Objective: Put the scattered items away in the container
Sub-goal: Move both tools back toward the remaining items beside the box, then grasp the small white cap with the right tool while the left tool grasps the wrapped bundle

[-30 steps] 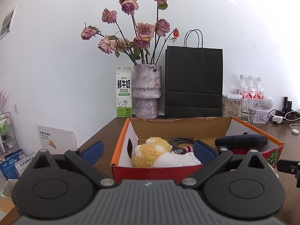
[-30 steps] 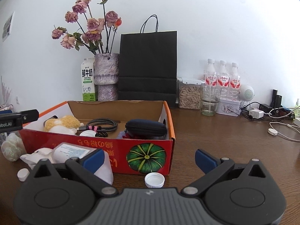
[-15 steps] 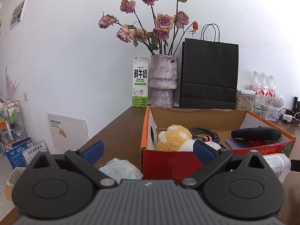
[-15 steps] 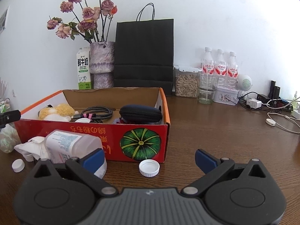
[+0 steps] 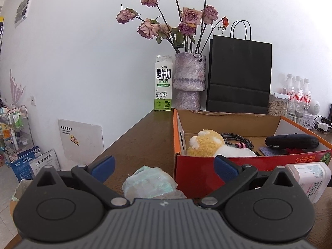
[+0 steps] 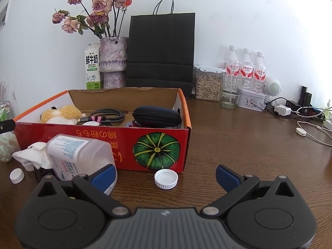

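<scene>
The red and orange cardboard box with a green pumpkin printed on its front [image 6: 128, 143] sits on the brown wooden table [image 6: 238, 155], filling the middle left of the right wrist view and the right half of the left wrist view. Inside it lie a fluffy yellow and white plush toy [image 6: 62, 113], a coiled dark braided cable [image 6: 108, 115] and a black oval zip case [image 6: 156, 116], the case towards the box's right end in the right wrist view. Outside the box, against its front wall at lower left of the right wrist view, a translucent white plastic bottle with a printed label [image 6: 74, 155] lies on its side beside a crumpled white tissue [image 6: 31, 152]. A white screw cap [image 6: 166, 178] rests on the table just before the pumpkin print, and a smaller white cap [image 6: 16, 175] sits at far left. In the left wrist view a crumpled pale green and white wrapper [image 5: 149, 184] lies at the box's near left corner. The left gripper [image 5: 164, 167] is spread wide with nothing between its blue pads, the wrapper just ahead of it. The right gripper [image 6: 166, 175] is likewise wide apart and empty, the larger cap between its tips. Behind the box stand a green and white milk carton [image 5: 163, 83], a mottled purple vase of faded pink roses [image 5: 188, 83] and a black paper bag [image 5: 238, 74].
</scene>
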